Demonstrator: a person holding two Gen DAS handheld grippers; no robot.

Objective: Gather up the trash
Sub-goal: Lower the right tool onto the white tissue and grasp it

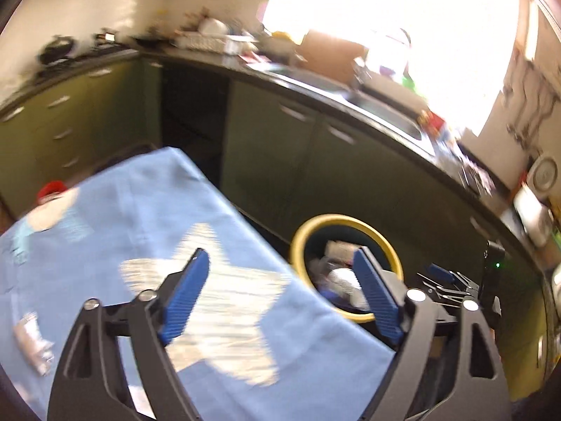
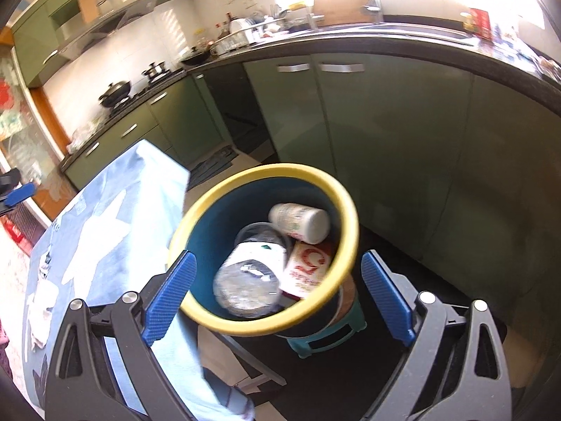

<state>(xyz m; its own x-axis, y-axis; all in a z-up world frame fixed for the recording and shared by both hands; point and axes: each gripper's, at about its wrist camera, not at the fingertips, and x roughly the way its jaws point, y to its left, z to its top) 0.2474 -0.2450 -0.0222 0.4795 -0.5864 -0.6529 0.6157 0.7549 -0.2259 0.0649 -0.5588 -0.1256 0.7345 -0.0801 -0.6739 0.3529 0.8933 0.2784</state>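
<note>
The round bin with the yellow rim and dark teal inside point(image 2: 266, 249) is parked right beside the worktop with the light blue cloth point(image 1: 147, 217), on what looks like a small teal stool, presumably so trash can be dropped straight off the edge. Already inside: a clear plastic bottle point(image 2: 250, 277), a white printed cup point(image 2: 299, 222) and a red-and-white wrapper point(image 2: 308, 268).

The right gripper point(image 2: 278, 294) is held over the bin with blue pads spread wide and nothing between them, so a drop looks done. The left gripper point(image 1: 284, 298) is spread and empty too, over the worktop edge.

A crumpled silvery wrapper point(image 1: 33, 343) is left on the cloth, probably next.
</note>
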